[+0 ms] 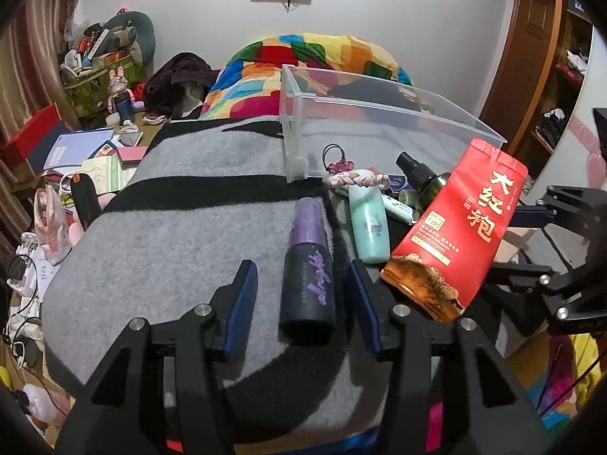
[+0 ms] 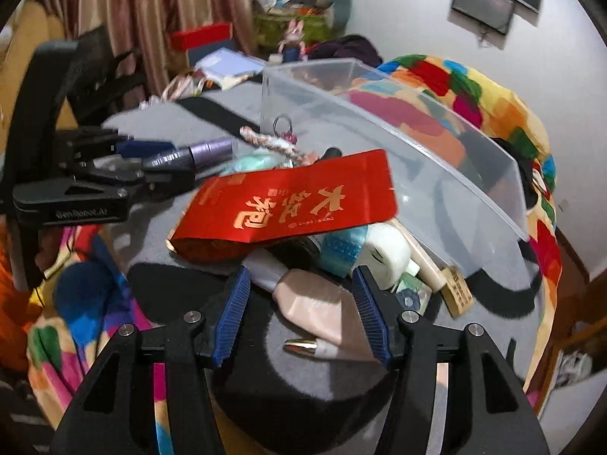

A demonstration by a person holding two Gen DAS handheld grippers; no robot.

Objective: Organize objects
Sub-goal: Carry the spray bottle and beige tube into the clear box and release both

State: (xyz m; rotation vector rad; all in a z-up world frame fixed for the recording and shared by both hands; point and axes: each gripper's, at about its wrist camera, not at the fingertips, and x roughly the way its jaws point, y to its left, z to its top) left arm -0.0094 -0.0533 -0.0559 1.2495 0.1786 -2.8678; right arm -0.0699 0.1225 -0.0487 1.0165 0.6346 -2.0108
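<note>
Left tongs (image 1: 301, 295) wide, straddling the purple spray bottle (image 1: 309, 265) to grasp it; right tongs (image 2: 301, 303) wide around the pink bottle (image 2: 318, 309).

Left gripper (image 1: 301, 280) sits low and level, jaws spread wide, blue pads on either side of the dark purple-capped spray bottle (image 1: 309, 265) with a visible gap on both sides, so nothing is clamped. Right gripper (image 2: 301, 299) is likewise wide open, its pads flanking the beige makeup bottle (image 2: 318, 309) without touching it. From the left camera, the right gripper's black linkage shows at the far right edge, pointing in toward the pile.
</note>
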